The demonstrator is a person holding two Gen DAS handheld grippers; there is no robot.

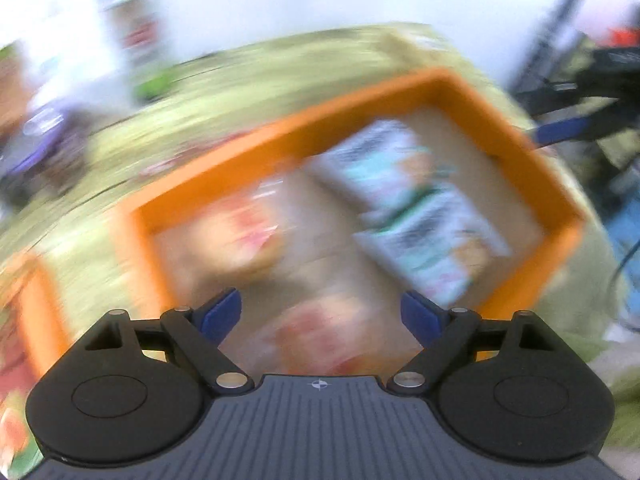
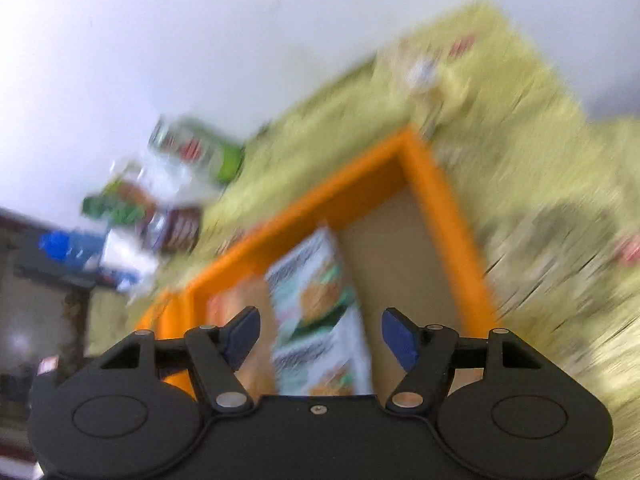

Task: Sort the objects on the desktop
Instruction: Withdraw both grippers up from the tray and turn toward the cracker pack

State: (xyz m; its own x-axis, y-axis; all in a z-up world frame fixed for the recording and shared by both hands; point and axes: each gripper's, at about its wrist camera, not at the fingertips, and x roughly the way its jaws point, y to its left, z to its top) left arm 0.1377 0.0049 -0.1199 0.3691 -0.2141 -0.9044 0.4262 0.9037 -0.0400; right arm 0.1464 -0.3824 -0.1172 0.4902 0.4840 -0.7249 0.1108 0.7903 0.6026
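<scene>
Both views are smeared by motion. An orange tray (image 1: 360, 104) lies on a yellow-green cloth. Two pale green-and-white packets (image 1: 404, 200) lie inside it at the right, and reddish-orange packets (image 1: 240, 232) at the left. My left gripper (image 1: 320, 312) hangs above the tray, open, nothing between its blue pads. In the right wrist view the same tray (image 2: 440, 200) holds the pale packets (image 2: 316, 300) and an orange packet (image 2: 228, 304). My right gripper (image 2: 320, 334) is open above them and holds nothing. Its arm (image 1: 592, 92) shows at the left view's right edge.
A second orange tray (image 1: 36, 312) with reddish packets sits at the left. Blurred bottles and packages (image 2: 176, 184) crowd the table's far left side by the white wall. A pale object (image 2: 424, 76) lies beyond the tray's far corner. Cloth lies bare right of the tray.
</scene>
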